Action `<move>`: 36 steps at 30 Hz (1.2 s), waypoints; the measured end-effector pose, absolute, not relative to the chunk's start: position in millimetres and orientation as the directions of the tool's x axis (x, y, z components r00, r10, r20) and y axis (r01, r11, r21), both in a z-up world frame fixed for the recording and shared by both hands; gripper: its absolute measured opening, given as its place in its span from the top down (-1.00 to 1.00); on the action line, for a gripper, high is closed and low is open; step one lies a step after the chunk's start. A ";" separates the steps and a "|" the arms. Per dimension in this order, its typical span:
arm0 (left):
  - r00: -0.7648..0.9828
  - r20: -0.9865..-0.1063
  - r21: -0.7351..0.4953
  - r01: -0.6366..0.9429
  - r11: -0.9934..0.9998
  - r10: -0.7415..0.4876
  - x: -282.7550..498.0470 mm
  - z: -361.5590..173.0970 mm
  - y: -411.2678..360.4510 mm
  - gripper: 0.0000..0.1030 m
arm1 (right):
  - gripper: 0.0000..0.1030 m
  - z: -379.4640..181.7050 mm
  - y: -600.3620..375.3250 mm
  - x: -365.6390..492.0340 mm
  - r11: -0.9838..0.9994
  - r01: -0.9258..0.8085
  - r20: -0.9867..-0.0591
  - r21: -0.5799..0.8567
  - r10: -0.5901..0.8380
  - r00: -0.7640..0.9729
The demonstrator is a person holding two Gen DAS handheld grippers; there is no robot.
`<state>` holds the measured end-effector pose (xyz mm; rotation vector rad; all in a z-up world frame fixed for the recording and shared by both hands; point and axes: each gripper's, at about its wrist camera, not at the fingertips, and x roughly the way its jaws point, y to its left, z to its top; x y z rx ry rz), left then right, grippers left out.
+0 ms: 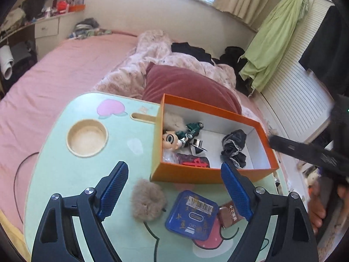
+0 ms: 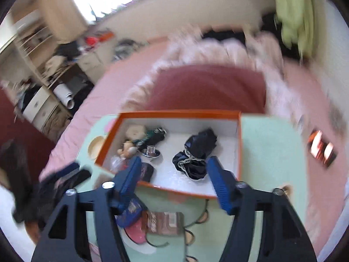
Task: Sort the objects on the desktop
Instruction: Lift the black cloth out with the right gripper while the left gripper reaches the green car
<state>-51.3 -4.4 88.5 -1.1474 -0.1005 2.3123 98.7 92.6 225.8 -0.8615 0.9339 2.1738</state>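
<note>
With both tools empty above the bench point(image 1: 72, 170), I judge I am between picks: some things already lie in the orange box point(image 1: 209, 175) and three are not yet sorted. I'll place everything by that box.

Left of its near wall, the left tool point(image 1: 173, 185) hangs released, its blue pads spread wide with nothing between them. Just below the box's near-left corner sits the tan fluffy ball point(image 1: 148, 199), on the bench and close to the wall without clearly touching it. Below the middle of the near wall lies the blue square tin point(image 1: 192, 215), and right beside it, partly behind a blue pad, the brown packet point(image 1: 228, 215).

Inside the box, the doll's head point(image 1: 171, 139) and green toy car point(image 1: 192, 128) crowd its left end, and the black lacy cloth point(image 1: 234, 148) lies toward its right end.

Over the box's near wall the right tool point(image 2: 171, 174) is parted too, gripping nothing, the cloth lying beyond its pads.

My next move, I think, is the fluffy ball: lower the left tool, straddle it and close gently, since it is soft, then lift it over the wall.
</note>
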 end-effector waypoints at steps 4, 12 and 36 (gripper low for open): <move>-0.505 -0.710 -0.270 -0.450 -0.851 0.491 -46.7 91.9 -5.2 -0.68 | -0.25 186.9 131.1 60.5 -0.474 -0.811 -0.863 0.344 0.180 -0.472; -0.562 -0.693 -0.216 -0.438 -0.873 0.453 -56.4 110.5 -2.6 -0.68 | 0.39 162.1 132.0 15.4 -0.552 -0.832 -0.893 -0.055 0.400 -0.207; -0.371 -0.913 0.080 -0.571 -0.817 0.170 -130.2 49.9 154.8 0.51 | 0.36 151.3 29.7 148.4 -0.613 -0.732 -0.792 0.298 0.270 -0.548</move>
